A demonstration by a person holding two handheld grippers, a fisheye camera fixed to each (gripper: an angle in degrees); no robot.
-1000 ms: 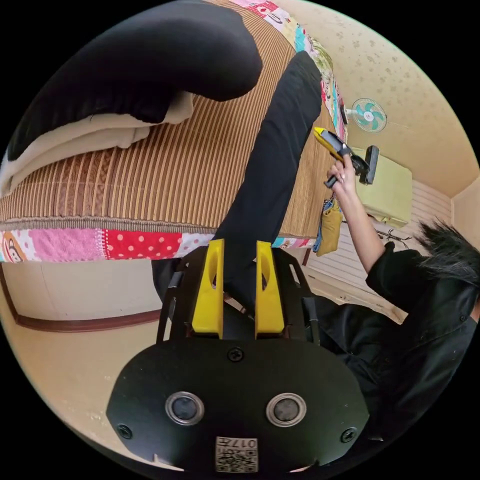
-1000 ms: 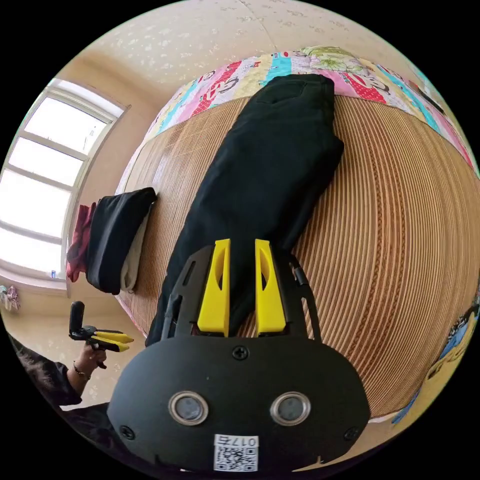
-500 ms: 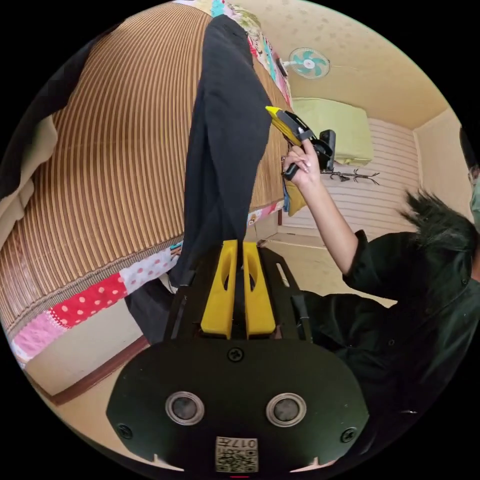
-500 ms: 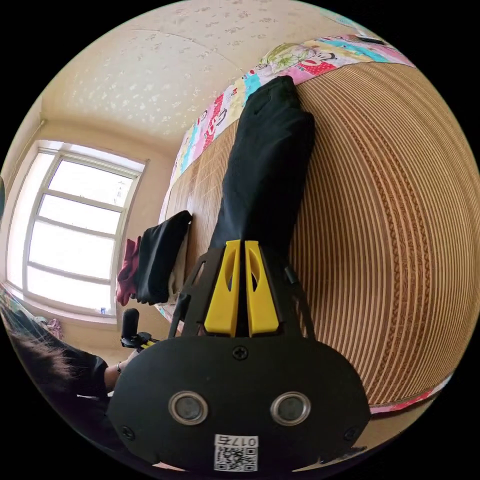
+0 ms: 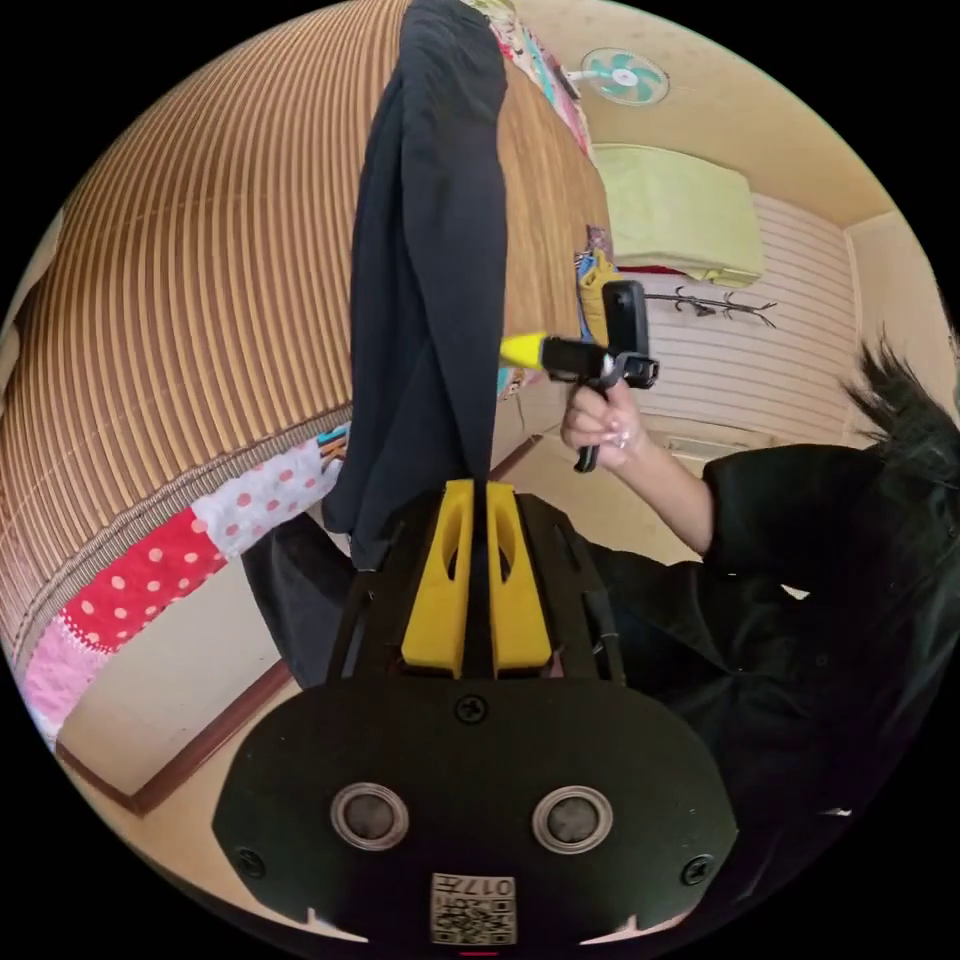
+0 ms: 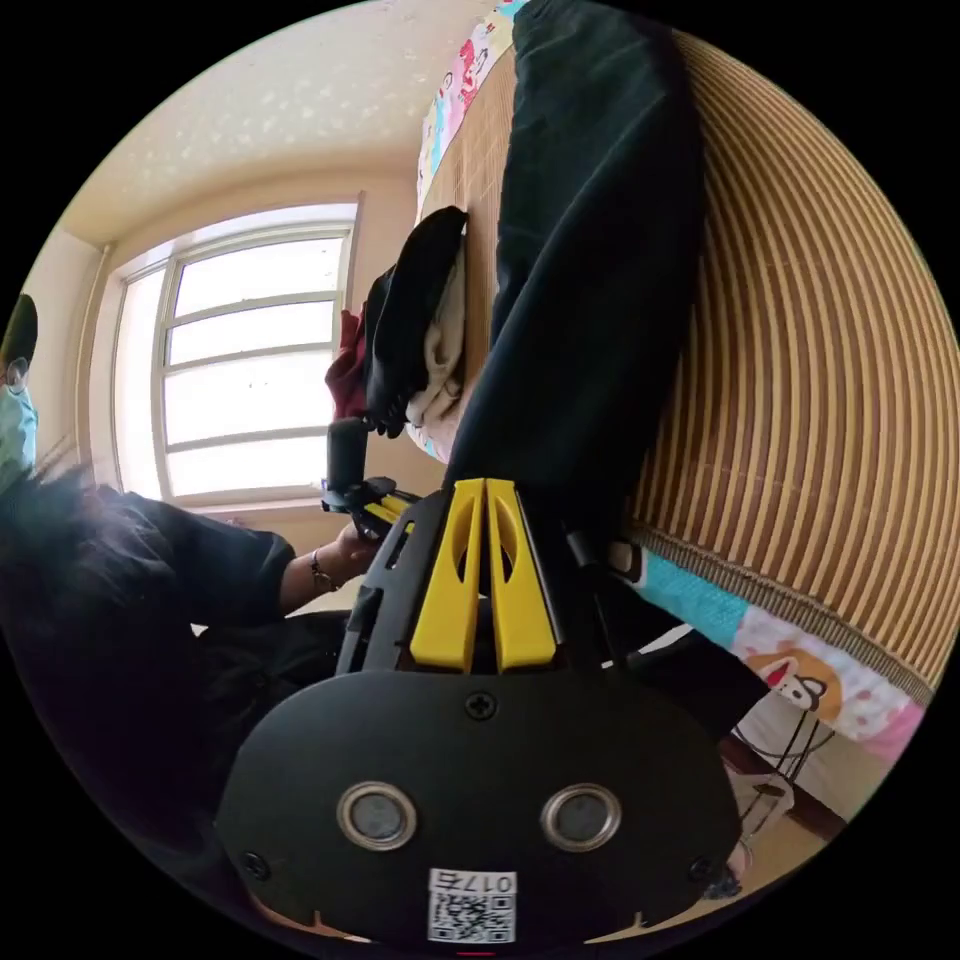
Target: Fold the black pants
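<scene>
Black pants [image 5: 430, 260] lie on a brown-and-tan striped mat [image 5: 200, 260]. The bed's quilt [image 5: 150, 575] carries red and pink polka-dot patches. Both tools' jaws are yellow.

We count one pair of black pants [image 5: 430, 250], stretched along the striped mat [image 5: 200, 280] toward its edge. We see two grippers: the left gripper [image 5: 477, 490] and the right gripper [image 6: 485, 490]. One stack of folded clothes [image 6: 415, 320] sits at the mat's far edge, and one wall fan [image 5: 625, 75].
</scene>
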